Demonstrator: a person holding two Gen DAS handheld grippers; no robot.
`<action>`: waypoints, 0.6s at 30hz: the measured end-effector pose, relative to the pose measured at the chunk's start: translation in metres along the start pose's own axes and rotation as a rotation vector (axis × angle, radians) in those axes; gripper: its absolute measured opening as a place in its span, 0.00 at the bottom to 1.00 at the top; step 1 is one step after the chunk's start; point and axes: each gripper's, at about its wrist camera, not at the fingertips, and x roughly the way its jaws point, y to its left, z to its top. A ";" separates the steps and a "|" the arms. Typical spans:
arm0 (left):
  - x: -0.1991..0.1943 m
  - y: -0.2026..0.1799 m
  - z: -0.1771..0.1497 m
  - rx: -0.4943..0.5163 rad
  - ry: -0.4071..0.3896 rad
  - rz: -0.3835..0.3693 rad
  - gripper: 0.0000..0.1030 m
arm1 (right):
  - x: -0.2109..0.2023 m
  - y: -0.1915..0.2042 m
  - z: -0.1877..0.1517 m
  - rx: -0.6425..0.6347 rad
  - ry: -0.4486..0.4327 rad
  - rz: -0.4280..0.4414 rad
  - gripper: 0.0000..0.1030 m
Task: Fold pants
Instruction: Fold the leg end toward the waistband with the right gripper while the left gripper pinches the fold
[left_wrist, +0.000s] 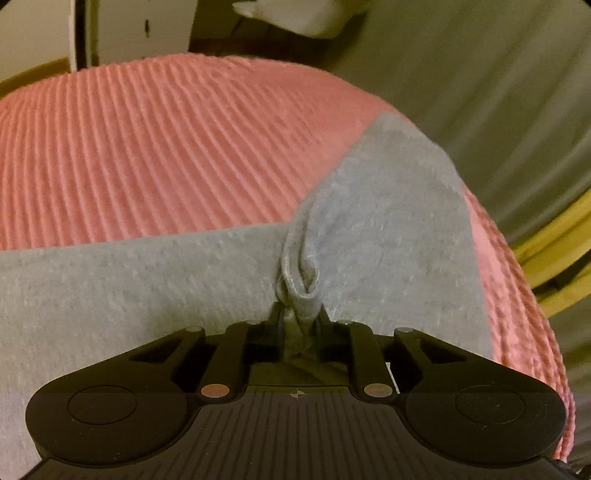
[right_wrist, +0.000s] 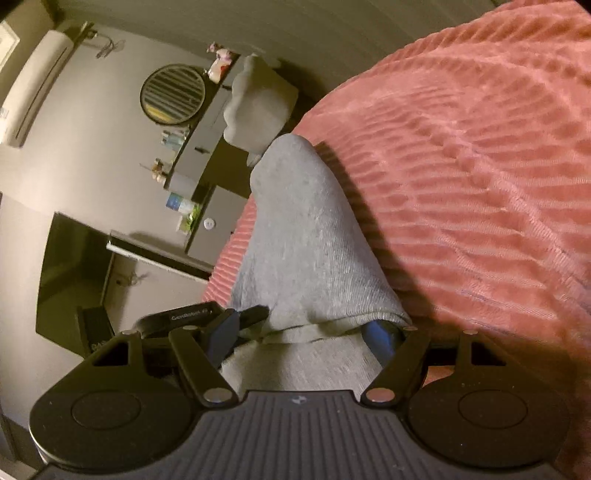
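Note:
The grey pants (left_wrist: 166, 273) lie on a pink ribbed bedspread (left_wrist: 166, 147). My left gripper (left_wrist: 299, 314) is shut on a bunched fold of the grey fabric, which puckers just ahead of the fingers. In the right wrist view the pants (right_wrist: 306, 240) hang as a lifted drape over my right gripper (right_wrist: 314, 328). Its jaws stand wide apart with the cloth's hem lying between and over them. The blue pads (right_wrist: 384, 336) show partly under the fabric. The other gripper (right_wrist: 192, 317) shows at the left, under the cloth.
The bedspread (right_wrist: 461, 166) covers the bed, whose edge falls away at the right of the left wrist view. Beyond stand a dresser with a round mirror (right_wrist: 173, 94), a grey chair (right_wrist: 258, 107), a wall-mounted air conditioner (right_wrist: 33, 88) and a yellow frame (left_wrist: 554, 251).

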 end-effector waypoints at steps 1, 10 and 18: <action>-0.005 -0.001 -0.001 0.005 -0.007 -0.001 0.17 | -0.001 0.000 0.000 -0.001 -0.001 -0.001 0.72; -0.128 0.000 -0.054 -0.014 -0.307 0.069 0.15 | -0.009 0.006 -0.003 0.021 0.054 0.050 0.79; -0.137 0.064 -0.160 -0.177 -0.200 0.378 0.13 | 0.000 0.011 -0.029 -0.010 0.210 0.041 0.81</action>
